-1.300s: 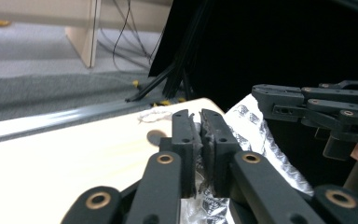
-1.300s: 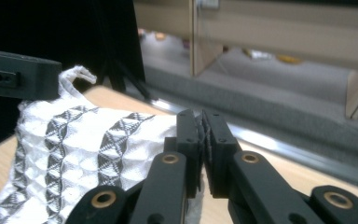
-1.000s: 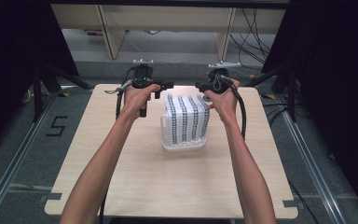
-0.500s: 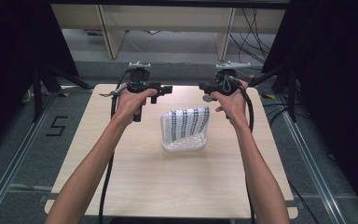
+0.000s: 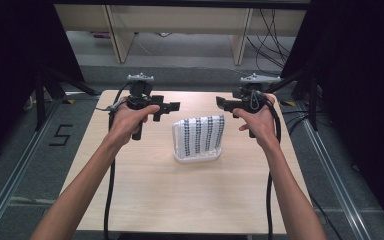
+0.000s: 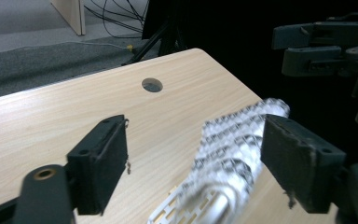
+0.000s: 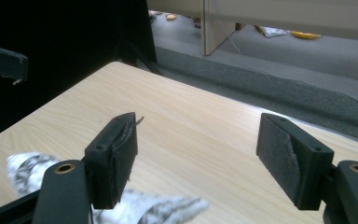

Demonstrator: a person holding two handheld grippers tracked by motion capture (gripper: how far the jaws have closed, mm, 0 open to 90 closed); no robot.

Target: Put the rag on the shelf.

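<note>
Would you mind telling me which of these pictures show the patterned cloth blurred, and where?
Left gripper view: the patterned cloth is smeared between the open jaws. Right gripper view: it is soft at the lower left. High view: reasonably sharp.

A light wooden bench (image 5: 190, 200) stands on grey carpet floor (image 5: 190, 55); pale furniture legs (image 5: 117, 35) and black cables (image 5: 272, 30) lie far, dark drapes (image 5: 10, 60) flanking

One patterned cloth (image 5: 200, 135), one white basket (image 5: 198, 155), two grippers.
</note>
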